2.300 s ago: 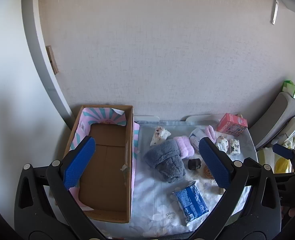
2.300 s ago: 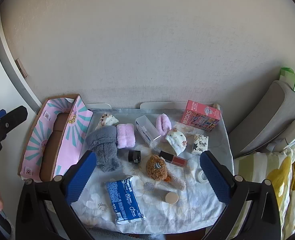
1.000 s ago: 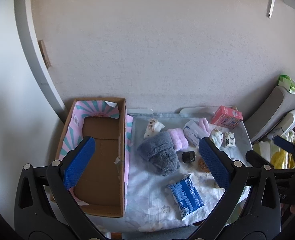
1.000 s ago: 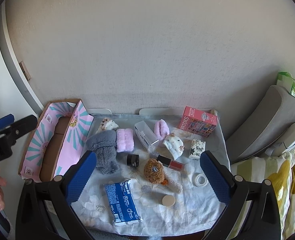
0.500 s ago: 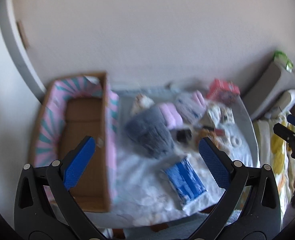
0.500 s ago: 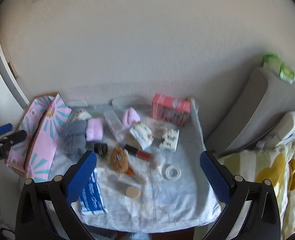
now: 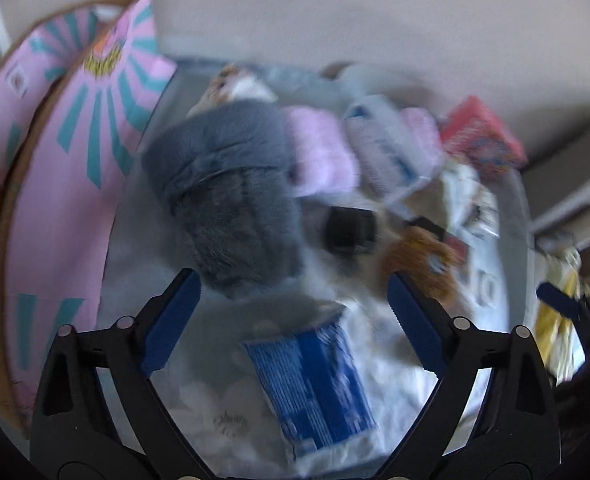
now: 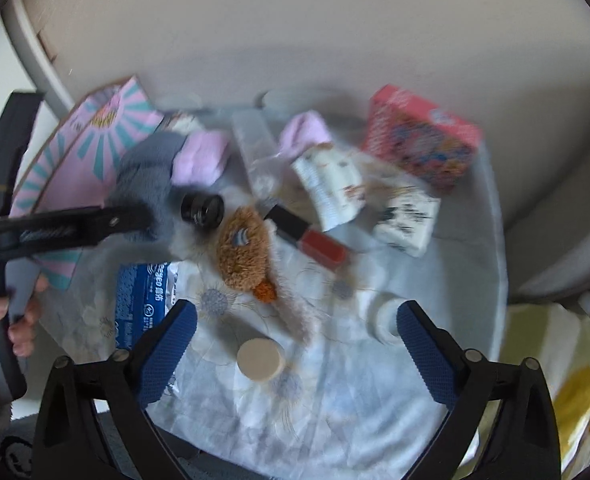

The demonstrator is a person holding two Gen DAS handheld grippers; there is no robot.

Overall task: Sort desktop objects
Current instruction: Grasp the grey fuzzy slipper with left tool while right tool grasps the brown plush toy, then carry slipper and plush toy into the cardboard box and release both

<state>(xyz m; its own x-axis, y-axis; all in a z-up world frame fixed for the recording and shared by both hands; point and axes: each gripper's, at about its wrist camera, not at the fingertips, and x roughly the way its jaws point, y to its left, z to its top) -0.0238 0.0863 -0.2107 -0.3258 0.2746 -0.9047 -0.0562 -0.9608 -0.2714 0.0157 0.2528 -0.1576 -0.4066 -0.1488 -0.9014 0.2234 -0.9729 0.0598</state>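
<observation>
Both wide-open hand-held grippers, left (image 7: 291, 304) and right (image 8: 297, 326), have dropped toward the desk (image 8: 335, 412); the left risks snagging the fluffy grey cloth bundle (image 7: 231, 188) mid-frame

Both wrist views look down close over the table, sharing grey towel (image 7: 231, 196), blue packet (image 8: 143, 300).

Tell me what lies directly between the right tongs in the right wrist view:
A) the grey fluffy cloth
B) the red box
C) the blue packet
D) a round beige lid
D: the round beige lid sits on the flowered sheet in the gap of the open right tongs; the blue packet lies off to their left.
</observation>
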